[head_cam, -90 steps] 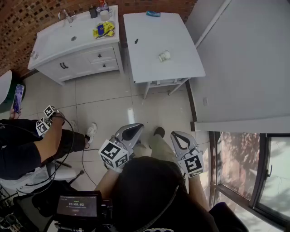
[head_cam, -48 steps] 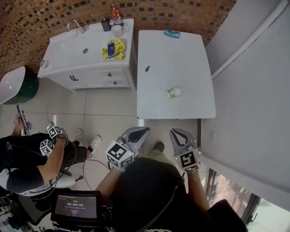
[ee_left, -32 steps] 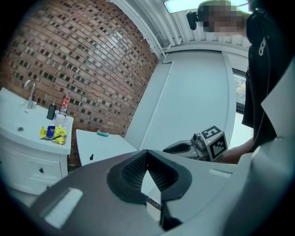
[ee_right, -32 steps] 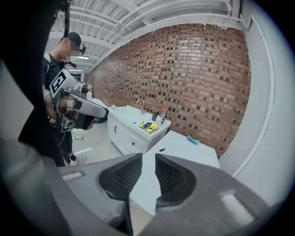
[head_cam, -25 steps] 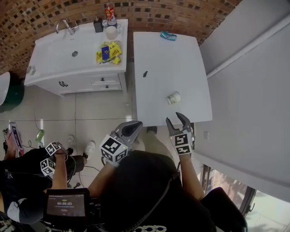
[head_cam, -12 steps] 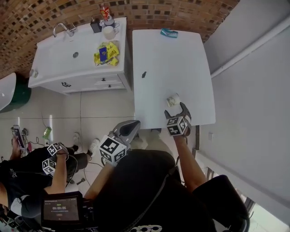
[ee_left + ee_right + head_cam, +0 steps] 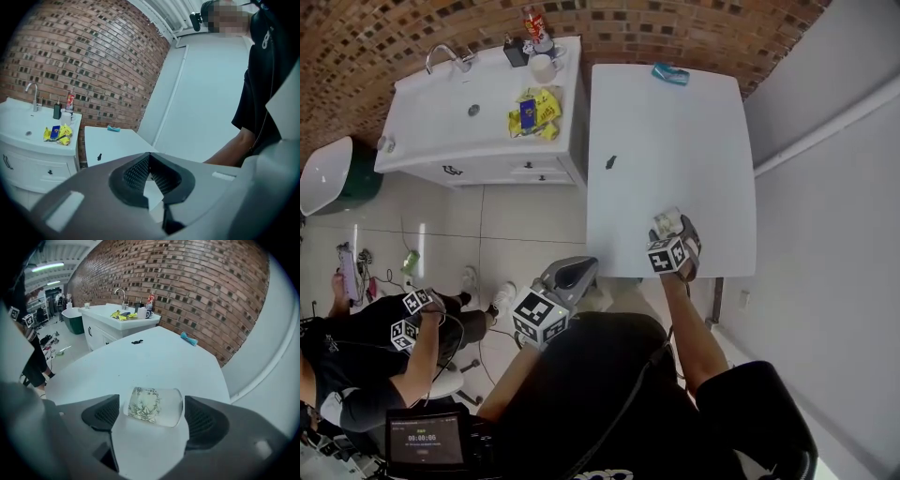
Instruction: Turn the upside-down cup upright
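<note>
A paper cup (image 7: 667, 221) printed with green sprigs lies on its side near the front edge of the white table (image 7: 675, 131). In the right gripper view the cup (image 7: 152, 406) rests crosswise, its wider rim to the right. My right gripper (image 7: 152, 416) points steeply down over it; its jaws are opening, with the cup between them and a gap to each pad (image 7: 101, 416). In the head view the right gripper (image 7: 677, 232) covers the cup's near side. My left gripper (image 7: 575, 270) hangs shut off the table's front left corner, holding nothing.
A small black object (image 7: 610, 163) lies mid-table and a teal item (image 7: 670, 73) at the far edge. Left of the table is a white vanity (image 7: 478, 112) with a tap, mug and yellow packets. A seated person (image 7: 366, 356) is at lower left. A wall runs along the right.
My right gripper has gone forward and down from the table's front edge to the cup, and its jaws have spread wide around it. The left gripper has only drifted a little.
</note>
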Demonstrator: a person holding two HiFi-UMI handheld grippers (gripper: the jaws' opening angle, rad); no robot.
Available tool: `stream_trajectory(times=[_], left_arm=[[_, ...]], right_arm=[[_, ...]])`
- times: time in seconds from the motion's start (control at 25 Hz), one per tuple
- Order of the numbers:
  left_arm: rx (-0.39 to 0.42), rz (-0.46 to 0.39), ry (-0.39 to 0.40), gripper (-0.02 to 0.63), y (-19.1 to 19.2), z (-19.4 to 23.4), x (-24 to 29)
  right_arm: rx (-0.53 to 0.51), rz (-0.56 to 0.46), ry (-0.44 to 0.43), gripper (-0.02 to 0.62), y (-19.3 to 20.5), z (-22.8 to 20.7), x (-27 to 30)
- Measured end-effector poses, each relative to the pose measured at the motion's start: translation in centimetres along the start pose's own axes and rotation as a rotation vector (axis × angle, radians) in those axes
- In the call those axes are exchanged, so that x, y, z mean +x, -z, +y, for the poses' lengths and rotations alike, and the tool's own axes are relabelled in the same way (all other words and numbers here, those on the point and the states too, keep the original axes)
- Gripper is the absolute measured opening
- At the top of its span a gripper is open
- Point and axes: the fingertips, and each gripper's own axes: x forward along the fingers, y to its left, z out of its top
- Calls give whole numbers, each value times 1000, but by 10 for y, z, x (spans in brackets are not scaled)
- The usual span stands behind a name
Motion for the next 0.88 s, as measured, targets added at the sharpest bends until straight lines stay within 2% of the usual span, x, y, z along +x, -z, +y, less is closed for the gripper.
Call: stream_trajectory(times=[0.16,0.4,0.6,0.88], left_arm=[[-4,0,-8,14,-5,2,5],[-9,-3,-14,14,-7,5,8],[-9,-12,-9,14,-10,4,10],[-5,-24,2,14,-11,5,13]], right_arm=[[-25,41,5,412,5,-4,5],[-5,22,-35,402,2,-2,6],[36,-37,-66,402,-10,-1,-11],[167,-153,-173,402,-29,9,-36]])
